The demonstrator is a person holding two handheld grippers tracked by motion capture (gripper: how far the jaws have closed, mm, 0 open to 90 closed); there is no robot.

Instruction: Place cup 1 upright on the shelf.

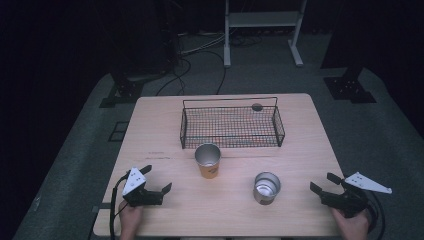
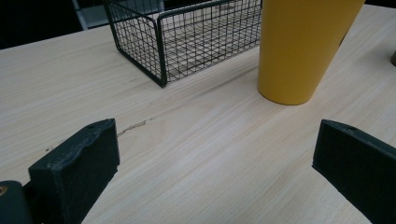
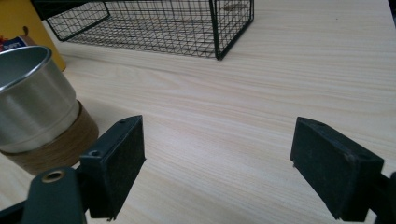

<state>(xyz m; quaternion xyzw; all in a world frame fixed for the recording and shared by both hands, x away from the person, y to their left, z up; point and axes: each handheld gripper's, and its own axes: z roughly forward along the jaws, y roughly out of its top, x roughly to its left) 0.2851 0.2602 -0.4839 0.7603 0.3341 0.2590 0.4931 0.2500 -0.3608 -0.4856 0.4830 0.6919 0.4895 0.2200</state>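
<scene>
Nearest the grippers stood two cups on the wooden table (image 1: 300, 125). A yellow cup (image 1: 207, 160) stood upright at the centre of the high view, just in front of a wire basket (image 1: 231, 122), and a steel cup (image 1: 266, 187) with a brown band round its base stood upright lower and to the right of it, a little apart. In the left gripper view the yellow cup filled the upper right of the frame, beside a corner of the basket at the top. In the right gripper view the steel cup sat at the left edge, with the yellow cup behind it in the upper left corner and the basket along the top.

The left gripper (image 1: 155, 181) lay low at the lower left of the high view, held by a hand (image 1: 131, 220) at the bottom edge. Its jaws stood wide apart and had hold of nothing, only bare table between them. The right gripper (image 1: 326, 183) lay at the lower right, held by the other hand (image 1: 352, 227), its jaws likewise spread wide and empty, the steel cup just outside its left jaw.
</scene>
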